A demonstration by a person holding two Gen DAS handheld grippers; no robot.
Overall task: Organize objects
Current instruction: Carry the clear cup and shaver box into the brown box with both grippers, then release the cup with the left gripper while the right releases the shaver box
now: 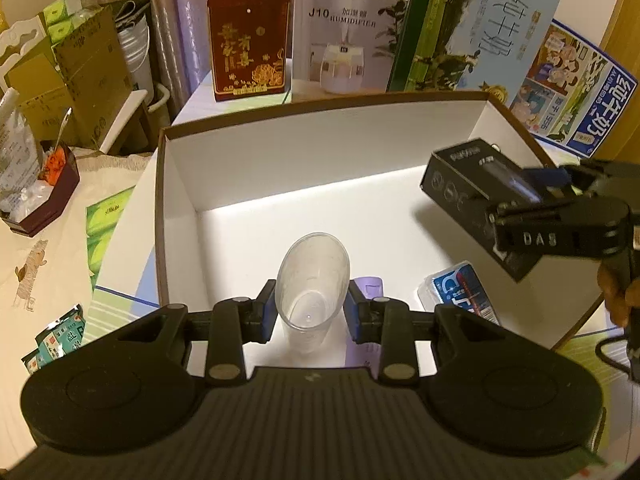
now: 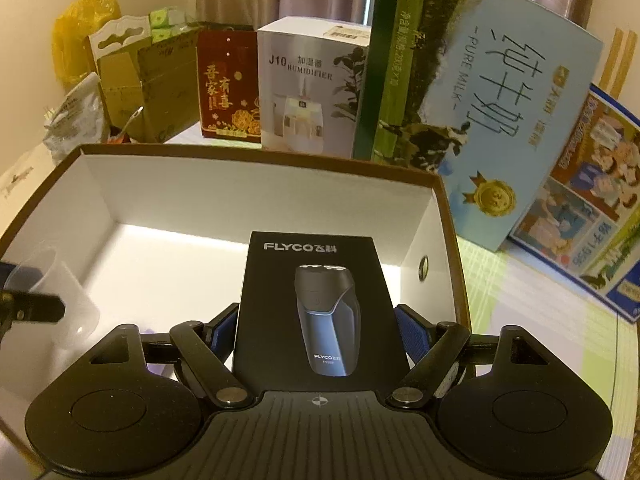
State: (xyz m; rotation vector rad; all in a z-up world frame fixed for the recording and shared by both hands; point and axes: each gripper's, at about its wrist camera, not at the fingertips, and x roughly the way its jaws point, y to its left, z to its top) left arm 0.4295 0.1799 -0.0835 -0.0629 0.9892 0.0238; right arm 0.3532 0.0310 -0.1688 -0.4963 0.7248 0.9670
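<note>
We are in the placing step: both grippers hang over the open white-lined box [image 1: 320, 168], each carrying 1 item to go inside. The left gripper [image 1: 311, 309] has its jaws closed narrow on a clear plastic cup [image 1: 312, 284], held by its sides with the open mouth tipped toward the box's far wall, over the near edge of the box. The right gripper [image 2: 316, 330] has its jaws set wide around a black shaver box [image 2: 310, 304], pinching it by its 2 long sides with the printed face up; from the left wrist view it hangs above the right side of the box, clear of the floor.

Already in the box, as far as we can see, are a blue-and-white packet [image 1: 460, 292] near the near right corner and a pale purple item [image 1: 370, 286] just behind the left jaws; what the purple item is we cannot tell. The far half of the box floor looks bare.

Behind the box, along the far edge of the surface, stand a red carton [image 1: 248, 44], a humidifier box [image 1: 344, 36] and a milk carton [image 2: 472, 92], all outside the work.

We judge the next move calls for lowering each item to a bare patch of floor, away from the packet and the purple item, then opening the jaws. The cup likely needs turning upright first, or it may roll. The 2 grippers sit near each other, so going 1 at a time seems safer.
</note>
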